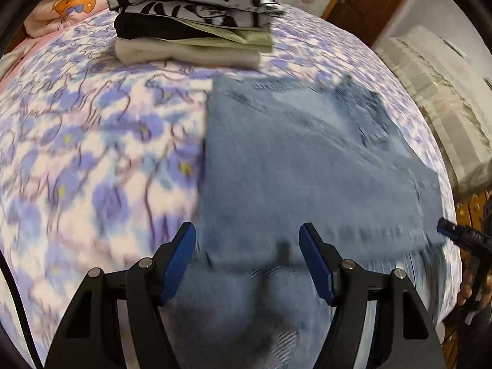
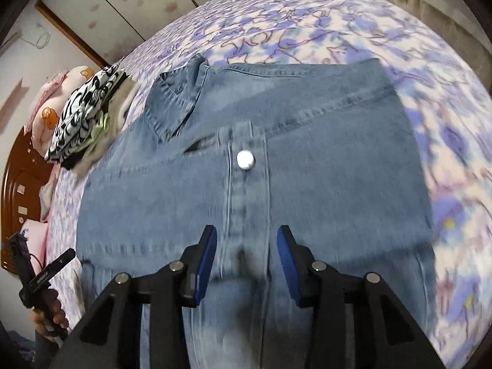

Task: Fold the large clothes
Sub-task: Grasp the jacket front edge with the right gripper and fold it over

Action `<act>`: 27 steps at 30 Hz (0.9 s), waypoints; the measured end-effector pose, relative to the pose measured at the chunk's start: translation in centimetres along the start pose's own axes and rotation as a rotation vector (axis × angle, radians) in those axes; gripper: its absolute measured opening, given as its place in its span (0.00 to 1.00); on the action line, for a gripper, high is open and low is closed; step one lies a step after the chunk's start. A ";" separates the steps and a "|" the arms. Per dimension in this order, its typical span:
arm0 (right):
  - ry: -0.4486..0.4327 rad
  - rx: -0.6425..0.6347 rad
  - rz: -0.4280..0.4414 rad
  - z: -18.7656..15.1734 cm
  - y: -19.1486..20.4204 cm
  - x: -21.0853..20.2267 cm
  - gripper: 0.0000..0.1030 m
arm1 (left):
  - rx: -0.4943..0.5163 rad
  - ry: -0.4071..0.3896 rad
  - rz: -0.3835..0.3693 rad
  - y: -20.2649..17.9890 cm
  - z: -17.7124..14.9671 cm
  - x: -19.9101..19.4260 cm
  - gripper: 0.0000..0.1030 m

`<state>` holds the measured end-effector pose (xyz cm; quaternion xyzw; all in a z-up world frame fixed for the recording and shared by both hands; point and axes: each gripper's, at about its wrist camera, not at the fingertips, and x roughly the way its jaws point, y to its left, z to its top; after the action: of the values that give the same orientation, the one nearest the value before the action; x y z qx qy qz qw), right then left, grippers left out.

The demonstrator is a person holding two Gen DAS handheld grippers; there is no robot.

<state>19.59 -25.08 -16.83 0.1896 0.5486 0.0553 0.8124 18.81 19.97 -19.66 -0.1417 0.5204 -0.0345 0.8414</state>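
A blue denim shirt [image 1: 307, 166] lies folded flat on the flowered bed. In the right wrist view the denim shirt [image 2: 252, 160] shows its collar at the upper left and a white button [image 2: 245, 160] on the placket. My left gripper [image 1: 247, 236] is open and empty, hovering over the shirt's near edge. My right gripper [image 2: 246, 240] is open and empty above the placket. The right gripper also shows at the left wrist view's right edge [image 1: 461, 236], and the left gripper at the right wrist view's lower left [image 2: 40, 273].
A stack of folded clothes [image 1: 190, 18], black-and-white patterned on top, sits at the far side of the bed [image 1: 92, 153]. A pink bear-print pillow [image 1: 73, 0] lies behind it. A wooden headboard [image 2: 18, 184] and a wooden door [image 1: 366, 3] border the bed.
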 end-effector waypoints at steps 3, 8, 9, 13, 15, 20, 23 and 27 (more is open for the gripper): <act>0.002 -0.020 -0.022 2.5 0.1 2.5 0.40 | -0.038 0.033 -0.029 0.8 3.1 2.1 0.66; 0.000 0.000 0.000 5.8 -1.0 5.6 0.40 | -0.064 0.091 -0.040 1.1 6.6 5.7 0.66; -0.006 0.002 0.014 6.2 -1.2 5.9 0.40 | -0.064 0.097 -0.036 1.0 7.1 6.4 0.66; -0.011 -0.019 0.044 7.3 -1.2 7.1 0.45 | -0.069 0.115 -0.046 1.1 7.9 8.2 0.66; -0.018 -0.080 0.033 7.4 -0.5 7.4 0.48 | -0.070 0.112 -0.050 1.1 8.1 8.8 0.66; -0.023 -0.242 -0.044 6.6 2.3 7.5 0.23 | -0.056 0.075 -0.054 0.7 8.4 9.0 0.29; -0.060 -0.300 -0.092 6.0 3.6 6.9 0.19 | -0.016 0.029 -0.036 0.0 8.4 8.1 0.09; -0.171 -0.286 -0.094 6.2 4.4 4.3 0.17 | 0.022 -0.106 0.003 -1.0 8.1 5.5 0.07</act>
<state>27.50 -21.26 -16.94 0.0500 0.4723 0.0784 0.8765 28.59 19.49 -20.78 -0.1332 0.4751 -0.0312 0.8692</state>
